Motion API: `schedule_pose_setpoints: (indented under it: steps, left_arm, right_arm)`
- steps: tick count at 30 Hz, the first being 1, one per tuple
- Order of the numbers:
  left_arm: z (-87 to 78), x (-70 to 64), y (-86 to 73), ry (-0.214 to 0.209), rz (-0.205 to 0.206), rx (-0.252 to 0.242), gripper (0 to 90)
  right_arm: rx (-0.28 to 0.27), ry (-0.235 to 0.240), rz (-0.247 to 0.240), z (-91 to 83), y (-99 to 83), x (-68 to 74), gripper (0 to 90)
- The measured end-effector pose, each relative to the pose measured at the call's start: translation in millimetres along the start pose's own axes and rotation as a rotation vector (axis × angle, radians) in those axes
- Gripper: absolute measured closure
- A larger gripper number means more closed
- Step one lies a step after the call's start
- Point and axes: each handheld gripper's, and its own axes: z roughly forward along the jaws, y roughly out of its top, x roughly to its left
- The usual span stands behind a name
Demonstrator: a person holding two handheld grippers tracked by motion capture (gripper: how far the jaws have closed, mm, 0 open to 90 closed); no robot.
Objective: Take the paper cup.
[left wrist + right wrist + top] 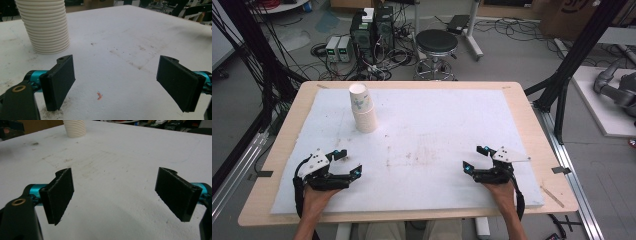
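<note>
A: What's the biggest thing on your screen?

B: I've got the wooden table (522, 107), and a white foam sheet (437, 120) covers most of its top. The sheet is scuffed and stained around the middle.

A: And on the sheet?

B: 1 stack of paper cups (362, 107), upside down, at the far left part of the sheet. It leans a little. In the left gripper view the stack of paper cups (46, 26) sits up ahead, left of the jaws, with its ribbed rims clear. In the right gripper view it (74, 128) is far off at the top.

A: Grippers?

B: I see 2, both low at the near edge, each held in a hand. The left gripper (346, 163) is near the left corner, well apart from the cups, its jaws spread wide with nothing between them. The right gripper (475, 158) is near the right corner, jaws spread wide too, holding nothing.

A: Anything smaller?

B: A tiny orange scrap (99, 95) lies on the sheet between the left jaws.
</note>
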Motion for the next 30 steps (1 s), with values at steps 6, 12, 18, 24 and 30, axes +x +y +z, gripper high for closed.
schedule_pose_setpoints:
  steps: [6,12,18,24,30]
  left_arm:
    - [0.5,0.8,0.3,0.0,-0.005,0.005,14.9]
    - [0.2,-0.3,0.2,0.009,-0.001,0.002,14.9]
    - [0.2,1.3,0.6,-0.016,-0.007,0.003,14.7]
    - [-1.8,4.5,5.8,-0.05,-0.02,0.004,14.7]
    - [-11.9,9.5,30.7,-0.076,0.006,-0.038,14.5]
  right_arm:
    - [-0.011,-0.003,-0.004,-1.4,-0.7,0.6,15.9]
    - [-0.029,-0.007,-0.01,-2.7,-1.5,1.1,15.9]
    - [-0.015,0.001,-0.005,-1.6,-0.7,0.1,15.9]
    - [-0.017,-0.001,-0.006,-1.5,-0.8,0.6,15.9]
    - [-0.017,0.0,-0.007,-1.7,-0.9,0.4,15.9]
